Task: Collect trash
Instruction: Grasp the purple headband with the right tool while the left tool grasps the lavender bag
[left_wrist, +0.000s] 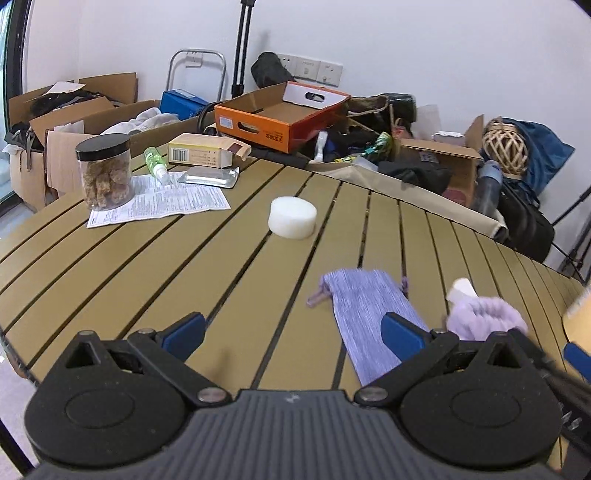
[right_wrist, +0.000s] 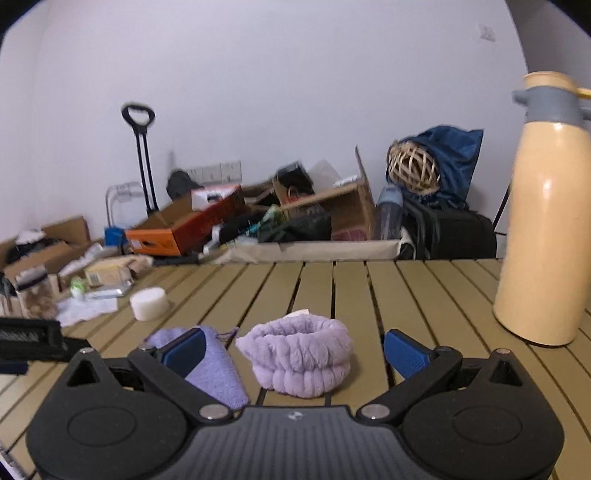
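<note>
Olive slatted counter (right_wrist: 424, 295): we see long plank strips with dark gaps, carrying everything named below.
Cream flask: a tall cream plastic thermos jug with a grey collar (right_wrist: 546, 206) stands upright at the right edge of the right wrist view, well apart from the cloth items.
Paper sheet: a printed white leaflet (left_wrist: 162, 203) lies flat at the far left, with a clear plastic jar of brown chunks under a black lid (left_wrist: 105, 171) standing on its corner.
Pouch: a flat lilac knitted drawstring pouch (left_wrist: 364, 314) lies across the slats; its near end passes under our left tool's right finger.
Headband: a fluffy lilac plush band, bunched into a ring (right_wrist: 299, 354), sits just beside the pouch, to its right.
Foam puck: a white round foam block (left_wrist: 292, 218) rests alone in mid-counter, apart from the pouch.
Left tool (left_wrist: 293, 332): blue pads spread wide, nothing between them, hovering low over bare slats and the pouch.
Right tool (right_wrist: 293, 349): spread wide too, gripping nothing; the headband lies between its pads, touching neither.
</note>
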